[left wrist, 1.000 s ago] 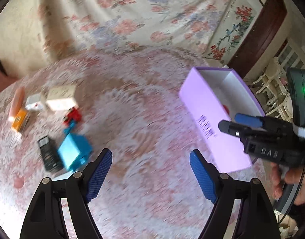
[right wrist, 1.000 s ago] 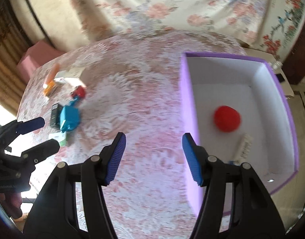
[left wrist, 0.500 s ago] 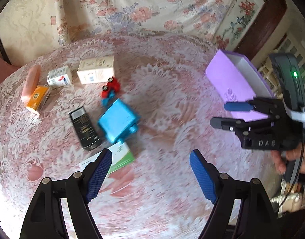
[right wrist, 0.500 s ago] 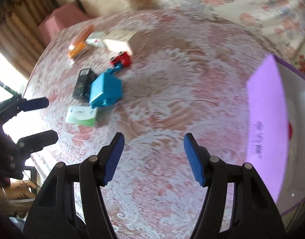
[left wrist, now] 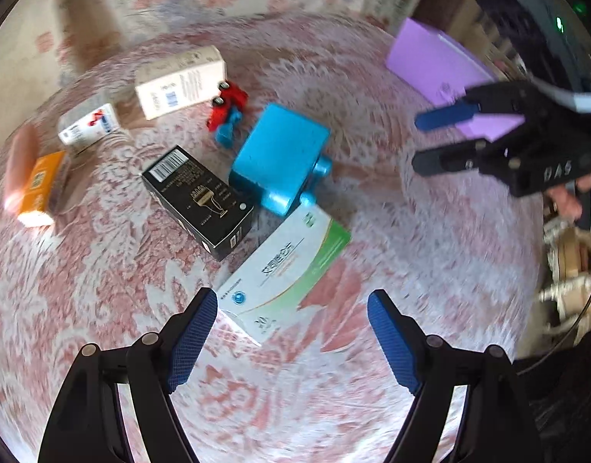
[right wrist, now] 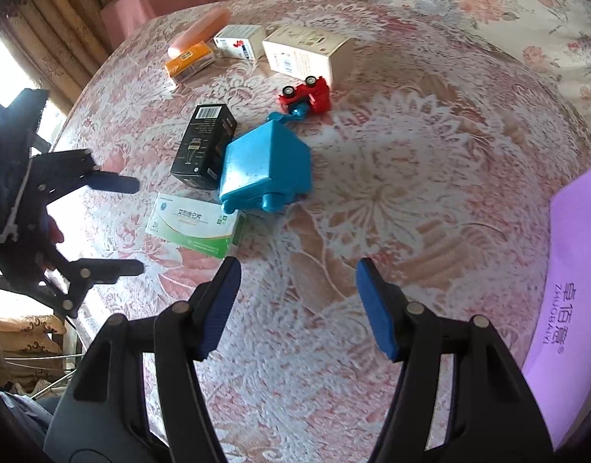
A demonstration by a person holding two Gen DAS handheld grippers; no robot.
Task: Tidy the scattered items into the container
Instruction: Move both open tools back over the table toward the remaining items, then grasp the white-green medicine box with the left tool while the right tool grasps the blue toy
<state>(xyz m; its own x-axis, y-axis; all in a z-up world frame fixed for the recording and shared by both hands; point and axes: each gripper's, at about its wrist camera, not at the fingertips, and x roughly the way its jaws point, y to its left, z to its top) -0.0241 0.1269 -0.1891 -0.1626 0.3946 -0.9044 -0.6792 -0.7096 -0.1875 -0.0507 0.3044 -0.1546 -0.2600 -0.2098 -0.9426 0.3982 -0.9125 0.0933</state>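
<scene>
We see the white-and-green flat cardboard box [left wrist: 285, 270] lying diagonally beneath our left tool [left wrist: 291, 310], released; right tool [right wrist: 297, 289] released, empty.

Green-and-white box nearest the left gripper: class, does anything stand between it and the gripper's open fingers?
Nothing visible does. The green-and-white box lies flat on the tablecloth just ahead of the open left gripper. The black box and blue toy lie beyond it.
</scene>
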